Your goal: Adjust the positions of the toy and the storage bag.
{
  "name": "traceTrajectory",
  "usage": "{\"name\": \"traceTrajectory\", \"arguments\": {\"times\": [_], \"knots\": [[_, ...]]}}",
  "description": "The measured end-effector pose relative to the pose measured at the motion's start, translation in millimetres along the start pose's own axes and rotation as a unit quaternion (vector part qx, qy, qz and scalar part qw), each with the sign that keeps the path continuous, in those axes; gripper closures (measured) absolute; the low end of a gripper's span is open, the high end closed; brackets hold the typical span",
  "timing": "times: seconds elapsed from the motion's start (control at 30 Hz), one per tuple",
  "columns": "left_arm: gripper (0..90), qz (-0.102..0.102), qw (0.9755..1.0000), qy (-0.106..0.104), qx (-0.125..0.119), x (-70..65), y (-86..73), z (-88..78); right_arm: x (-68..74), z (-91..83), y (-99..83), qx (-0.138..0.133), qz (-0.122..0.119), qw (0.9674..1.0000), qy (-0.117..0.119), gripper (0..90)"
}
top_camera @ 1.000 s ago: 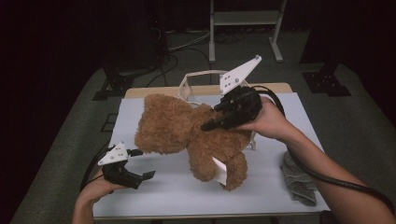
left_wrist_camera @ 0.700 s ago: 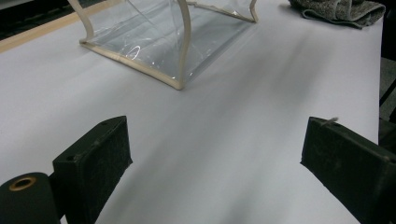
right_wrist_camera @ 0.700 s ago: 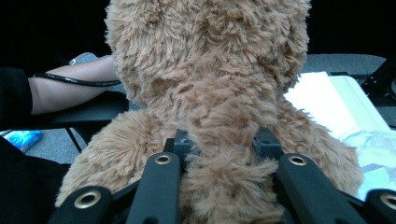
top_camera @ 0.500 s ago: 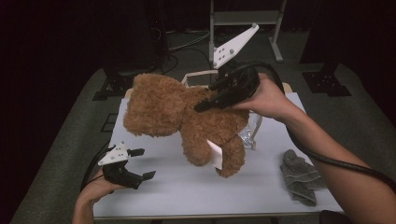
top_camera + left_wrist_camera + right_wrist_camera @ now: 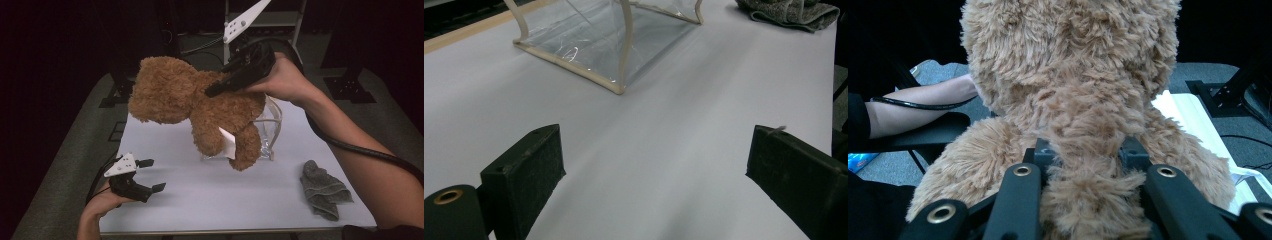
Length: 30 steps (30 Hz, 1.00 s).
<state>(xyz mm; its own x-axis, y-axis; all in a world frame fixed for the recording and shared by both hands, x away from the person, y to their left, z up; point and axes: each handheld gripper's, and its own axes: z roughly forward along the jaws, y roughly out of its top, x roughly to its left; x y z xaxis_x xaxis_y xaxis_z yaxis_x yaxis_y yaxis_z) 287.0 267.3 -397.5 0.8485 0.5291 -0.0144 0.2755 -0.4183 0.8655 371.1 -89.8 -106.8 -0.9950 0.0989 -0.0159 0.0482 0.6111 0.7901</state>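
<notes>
Black jaws of the left gripper (image 5: 145,176) are spread wide at the lower left of the high view, nothing held, low over the white table (image 5: 240,200). Right of centre, a grey cloth (image 5: 324,190) is seen. Mid-frame, the brown teddy bear (image 5: 200,105) is carried above the clear pouch (image 5: 267,130), pinched at its back by the right gripper (image 5: 1083,155) (a lowering into the pouch seems called for next). Beyond, dark floor and a metal stand (image 5: 300,20) are seen.

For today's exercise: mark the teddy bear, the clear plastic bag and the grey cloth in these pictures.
teddy bear (image 5: 167,92): high view, on its head.
clear plastic bag (image 5: 589,42): left gripper view, on its transparent side panel.
grey cloth (image 5: 322,190): high view, on the middle of the crumpled fabric.
</notes>
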Motion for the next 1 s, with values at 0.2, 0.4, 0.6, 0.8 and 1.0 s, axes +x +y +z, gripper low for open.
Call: {"name": "traceTrajectory", "arguments": {"times": [0.2,0.4,0.6,0.8,1.0], "knots": [[7.6,-0.003,1.0,0.003,-0.003,1.5,-1.0,-1.3,-13.8,-3.6,6.1,-0.001,0.004,1.0,-0.005,69.5],[7.6,-0.004,1.0,0.006,-0.002,2.9,-2.1,-1.9,-31.4,-8.4,9.6,-0.002,0.012,0.9998,-0.016,69.6],[7.6,-0.008,0.9999,0.005,-0.003,3.5,-3.4,-1.6,-52.7,-9.9,11.6,0.0,0.021,0.9995,-0.024,69.5],[7.6,-0.007,1.0,0.006,0.0,3.1,-3.5,-1.1,-71.6,-5.7,17.2,0.004,0.032,0.9989,-0.032,69.4],[7.6,-0.008,0.9999,0.008,0.001,2.5,-3.9,-1.9,-89.6,0.3,20.4,0.018,0.037,0.9984,-0.04,69.3]]}}
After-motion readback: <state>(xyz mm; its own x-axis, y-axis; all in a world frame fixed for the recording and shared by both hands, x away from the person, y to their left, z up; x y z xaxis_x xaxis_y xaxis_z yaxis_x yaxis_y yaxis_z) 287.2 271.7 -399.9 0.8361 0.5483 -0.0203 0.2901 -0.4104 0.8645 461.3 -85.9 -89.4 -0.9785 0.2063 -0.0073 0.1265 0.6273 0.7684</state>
